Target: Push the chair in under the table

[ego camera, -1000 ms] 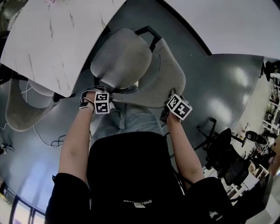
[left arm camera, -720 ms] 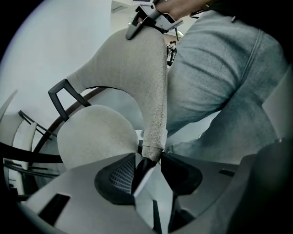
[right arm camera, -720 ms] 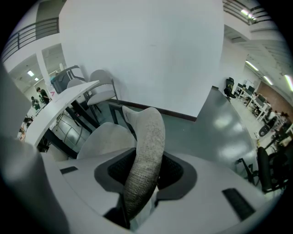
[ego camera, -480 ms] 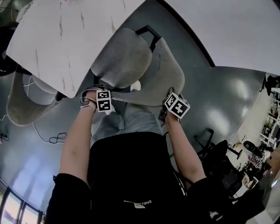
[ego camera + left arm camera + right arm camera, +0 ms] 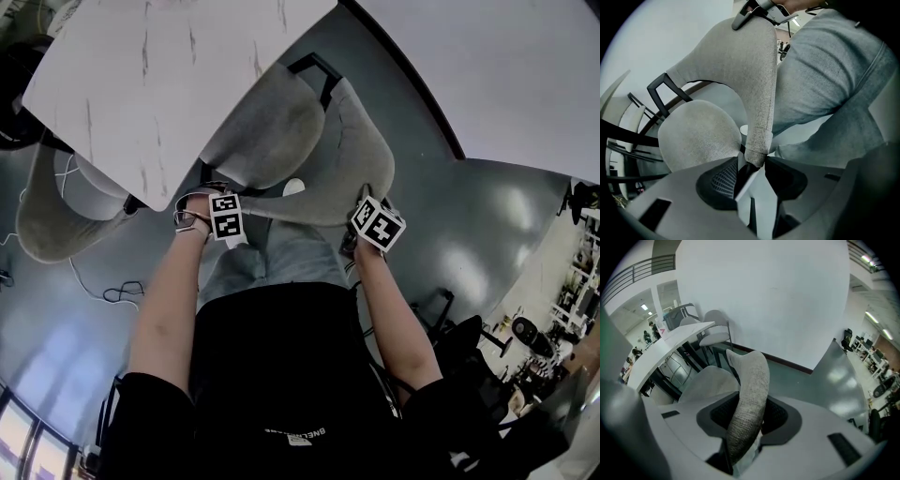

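Note:
In the head view a grey fabric chair stands in front of me; its seat (image 5: 267, 127) lies partly under the edge of the white marbled table (image 5: 141, 84). The curved backrest (image 5: 361, 159) faces me. My left gripper (image 5: 223, 214) is shut on the backrest's left top corner, and the left gripper view shows that fabric edge (image 5: 759, 112) pinched between the pads of the left gripper (image 5: 754, 165). My right gripper (image 5: 377, 225) is shut on the backrest's right top edge. In the right gripper view the fabric rim (image 5: 750, 394) runs up between the two pads of the right gripper (image 5: 745, 425).
A second grey chair (image 5: 47, 216) sits under the table at the left, with cables (image 5: 117, 292) on the dark floor beside it. A black office chair (image 5: 469, 347) stands at the right. A white wall (image 5: 506, 75) runs behind. My legs (image 5: 272, 258) are close behind the backrest.
The chair has slid forward with both grippers on its backrest. The table edge now covers more of the seat than a second ago.

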Tool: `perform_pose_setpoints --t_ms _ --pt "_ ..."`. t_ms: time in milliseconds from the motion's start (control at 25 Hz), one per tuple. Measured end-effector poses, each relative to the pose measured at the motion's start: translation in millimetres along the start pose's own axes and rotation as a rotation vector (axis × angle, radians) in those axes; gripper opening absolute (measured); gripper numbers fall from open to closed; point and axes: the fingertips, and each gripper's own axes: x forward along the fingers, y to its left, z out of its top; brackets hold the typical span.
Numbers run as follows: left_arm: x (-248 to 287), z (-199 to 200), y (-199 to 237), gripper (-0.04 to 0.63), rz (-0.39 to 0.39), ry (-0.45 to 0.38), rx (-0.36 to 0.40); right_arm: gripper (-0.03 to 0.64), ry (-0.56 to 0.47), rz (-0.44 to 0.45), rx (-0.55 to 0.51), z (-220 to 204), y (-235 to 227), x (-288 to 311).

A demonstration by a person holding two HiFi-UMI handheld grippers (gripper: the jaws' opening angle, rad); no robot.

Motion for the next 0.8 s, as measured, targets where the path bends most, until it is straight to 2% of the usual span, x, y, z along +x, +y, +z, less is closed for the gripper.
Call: perform_pose_setpoints --t_ms 200,560,800 --pt "-3 -2 2 0.163 0.020 -0.010 -0.030 0.143 0.002 0.001 -0.012 6 5 3" --pt "-4 -3 5 0.166 0.009 -0.028 -0.036 0.144 0.007 -0.012 -0.026 6 6 8" --pt "-4 -4 5 0.169 0.029 -0.040 -0.045 0.144 -0.008 -0.012 -0.029 4 9 12"
